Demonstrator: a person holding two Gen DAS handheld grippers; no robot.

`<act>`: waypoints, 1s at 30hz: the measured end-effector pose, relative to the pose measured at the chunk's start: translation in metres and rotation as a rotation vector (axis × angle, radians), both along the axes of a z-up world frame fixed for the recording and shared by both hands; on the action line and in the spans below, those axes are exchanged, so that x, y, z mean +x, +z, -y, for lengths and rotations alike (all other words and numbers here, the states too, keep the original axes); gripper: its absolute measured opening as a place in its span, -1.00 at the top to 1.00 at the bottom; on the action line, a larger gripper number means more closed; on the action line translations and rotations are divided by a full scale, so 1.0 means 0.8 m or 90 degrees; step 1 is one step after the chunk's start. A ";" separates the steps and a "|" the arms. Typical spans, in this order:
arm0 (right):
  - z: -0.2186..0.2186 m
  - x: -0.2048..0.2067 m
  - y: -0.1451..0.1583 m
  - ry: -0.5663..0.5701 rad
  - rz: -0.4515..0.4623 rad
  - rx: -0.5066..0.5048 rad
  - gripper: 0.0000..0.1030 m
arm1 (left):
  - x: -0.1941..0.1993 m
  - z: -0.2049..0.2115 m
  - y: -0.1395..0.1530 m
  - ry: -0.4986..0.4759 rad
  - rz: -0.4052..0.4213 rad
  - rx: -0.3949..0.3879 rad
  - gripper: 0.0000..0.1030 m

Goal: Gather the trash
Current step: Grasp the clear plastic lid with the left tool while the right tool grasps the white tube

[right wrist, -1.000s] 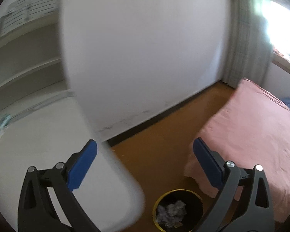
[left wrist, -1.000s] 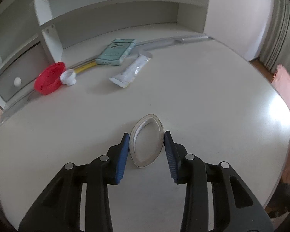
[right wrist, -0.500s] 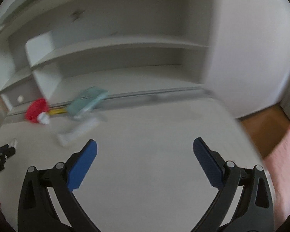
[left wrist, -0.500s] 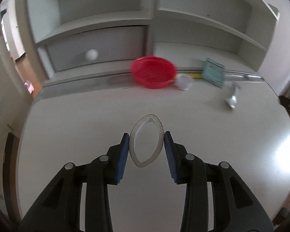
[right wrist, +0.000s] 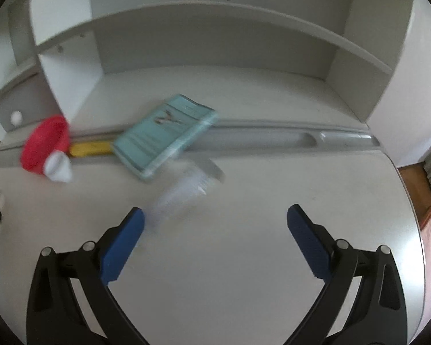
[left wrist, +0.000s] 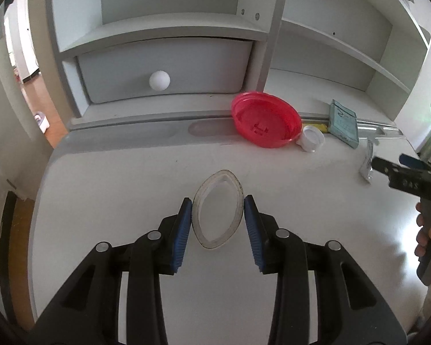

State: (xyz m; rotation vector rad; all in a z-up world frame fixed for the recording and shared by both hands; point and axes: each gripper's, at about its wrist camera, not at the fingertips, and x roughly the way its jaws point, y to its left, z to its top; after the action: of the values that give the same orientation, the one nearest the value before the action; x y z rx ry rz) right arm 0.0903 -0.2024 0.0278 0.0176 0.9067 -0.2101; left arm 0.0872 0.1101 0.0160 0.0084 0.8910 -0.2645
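The left gripper (left wrist: 218, 224) is clamped on a clear cup (left wrist: 218, 208), squeezing its rim into a pointed oval between the blue pads (left wrist: 184, 230); the cup is held above the pale counter (left wrist: 129, 172). The right gripper (right wrist: 215, 238) is spread wide with nothing between its pads, low over the same counter (right wrist: 244, 258). Just ahead of its left pad lies a clear wrapper (right wrist: 186, 189), blurred in this view; in the left wrist view the same wrapper (left wrist: 367, 161) lies on the counter close in front of the right gripper's (left wrist: 393, 169) tips.

Further back, along the counter's rear edge, a red bowl (left wrist: 265, 122) leans tilted with a small white cap (left wrist: 311, 138) touching its right side. A yellow strip (right wrist: 90, 148) lies in the groove behind them, and a teal box (right wrist: 165, 138) rests across that groove, beside the cap and just behind the wrapper. Behind all this stands a grey shelf unit (left wrist: 172, 28), with a drawer (left wrist: 163, 69) bearing a round white knob (left wrist: 159, 80) to the left of the bowl.
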 end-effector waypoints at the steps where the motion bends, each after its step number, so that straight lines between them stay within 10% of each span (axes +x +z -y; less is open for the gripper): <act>1: 0.007 -0.001 -0.001 -0.006 -0.006 -0.003 -0.86 | 0.004 0.003 0.000 -0.005 -0.001 0.000 0.29; 20: 0.013 0.011 -0.026 0.037 -0.012 0.060 -0.85 | 0.018 0.015 -0.005 -0.018 0.000 0.001 0.28; 22: 0.010 0.008 -0.024 0.055 -0.004 0.058 -0.59 | 0.018 0.017 -0.005 -0.025 -0.001 0.003 0.29; 24: 0.002 0.007 -0.018 0.088 0.010 0.054 0.43 | 0.016 0.019 -0.005 -0.029 -0.001 0.005 0.29; 25: -0.004 0.006 -0.016 0.103 0.011 0.054 0.63 | 0.016 0.019 -0.005 -0.029 -0.001 0.005 0.29; 30: -0.011 -0.001 -0.013 0.126 0.007 0.079 0.73 | 0.014 0.019 -0.003 -0.030 0.002 0.004 0.30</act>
State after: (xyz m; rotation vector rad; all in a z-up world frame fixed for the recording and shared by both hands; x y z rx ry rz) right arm 0.0894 -0.1940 0.0173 0.0445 0.9031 0.0301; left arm 0.0981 0.0949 0.0139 0.0365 0.8902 -0.3059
